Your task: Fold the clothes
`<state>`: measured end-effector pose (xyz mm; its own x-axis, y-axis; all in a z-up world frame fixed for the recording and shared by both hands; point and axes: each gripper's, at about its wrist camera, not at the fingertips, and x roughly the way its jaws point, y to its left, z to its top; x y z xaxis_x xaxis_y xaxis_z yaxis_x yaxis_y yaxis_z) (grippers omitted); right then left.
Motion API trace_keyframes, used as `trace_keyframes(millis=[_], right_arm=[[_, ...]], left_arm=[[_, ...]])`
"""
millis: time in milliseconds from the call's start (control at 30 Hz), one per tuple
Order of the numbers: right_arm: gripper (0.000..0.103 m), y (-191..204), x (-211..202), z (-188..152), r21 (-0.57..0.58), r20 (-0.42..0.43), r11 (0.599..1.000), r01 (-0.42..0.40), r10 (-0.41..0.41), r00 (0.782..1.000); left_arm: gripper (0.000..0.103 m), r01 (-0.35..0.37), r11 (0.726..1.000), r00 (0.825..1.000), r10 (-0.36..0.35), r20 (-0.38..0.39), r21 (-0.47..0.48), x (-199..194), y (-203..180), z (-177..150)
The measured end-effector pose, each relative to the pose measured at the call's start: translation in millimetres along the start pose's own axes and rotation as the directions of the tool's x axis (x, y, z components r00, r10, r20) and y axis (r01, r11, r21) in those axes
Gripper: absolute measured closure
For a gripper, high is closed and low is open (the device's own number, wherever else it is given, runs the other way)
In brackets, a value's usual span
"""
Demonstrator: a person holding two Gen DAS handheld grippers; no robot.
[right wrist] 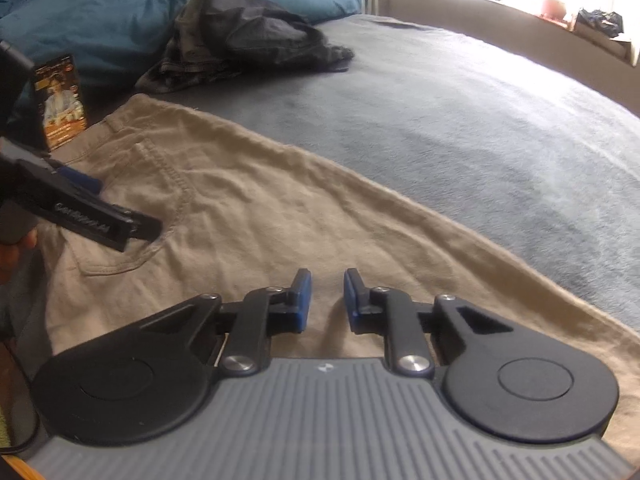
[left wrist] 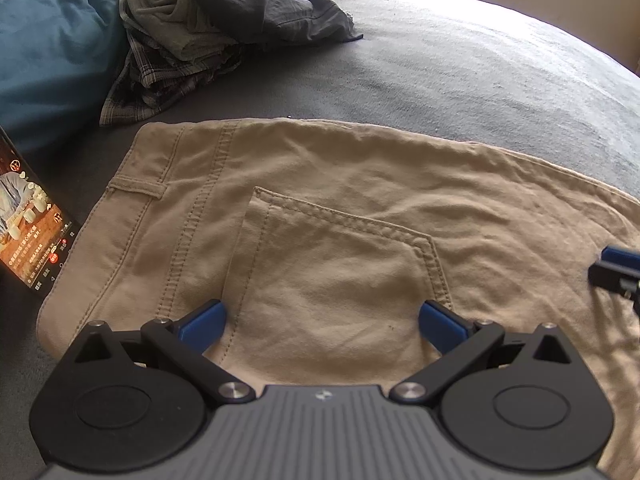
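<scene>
One khaki trousers (left wrist: 340,216) flat, creased (pocket up); left fingers (left wrist: 208,320) wide, right fingers (right wrist: 354,300) narrowed, empty.

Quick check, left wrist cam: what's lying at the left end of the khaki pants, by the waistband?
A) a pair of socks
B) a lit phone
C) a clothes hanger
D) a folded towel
B: a phone with its screen lit lies on the grey bed cover right beside the waistband end of the khaki pants; the only other clothes are a dark pile farther back, apart from the pants.
</scene>
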<state>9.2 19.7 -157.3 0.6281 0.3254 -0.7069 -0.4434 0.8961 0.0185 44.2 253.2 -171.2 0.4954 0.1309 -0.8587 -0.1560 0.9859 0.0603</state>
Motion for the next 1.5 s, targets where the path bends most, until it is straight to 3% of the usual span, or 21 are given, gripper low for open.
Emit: trace_keyframes(millis=[167, 667, 867, 1100, 1267, 1500], right_arm=[[0.087, -18.0, 5.8, -4.5, 0.048, -0.022, 0.997, 0.060, -0.059, 0.998], [0.087, -13.8, 10.6, -5.3, 0.032, -0.040, 0.996, 0.086, -0.084, 0.996], [0.087, -14.4, 11.7, -6.0, 0.031, -0.044, 0.996, 0.084, -0.083, 0.996], [0.087, -15.0, 12.4, -6.4, 0.029, -0.046, 0.996, 0.083, -0.081, 0.996], [0.087, -15.5, 12.8, -7.0, 0.033, -0.047, 0.996, 0.080, -0.078, 0.996], [0.086, -21.5, 10.5, -6.5, 0.074, -0.041, 0.996, 0.055, -0.052, 0.998]], left_arm=[[0.000, 0.002, 1.000, 1.000, -0.002, 0.007, -0.002, -0.6, 0.8, -0.2], [0.000, 0.013, 1.000, 0.999, -0.013, 0.034, 0.006, -4.3, 3.6, -1.3], [0.000, 0.017, 0.999, 0.992, -0.021, 0.121, 0.033, -17.7, 10.5, 3.0], [0.003, 0.057, 0.998, 0.976, -0.053, 0.210, -0.014, -16.5, 21.0, 21.0], [0.008, 0.074, 0.997, 0.973, -0.068, 0.222, -0.020, -8.4, 18.0, 30.7], [0.008, 0.069, 0.997, 0.972, -0.073, 0.224, 0.027, -9.1, 0.3, 28.1]])
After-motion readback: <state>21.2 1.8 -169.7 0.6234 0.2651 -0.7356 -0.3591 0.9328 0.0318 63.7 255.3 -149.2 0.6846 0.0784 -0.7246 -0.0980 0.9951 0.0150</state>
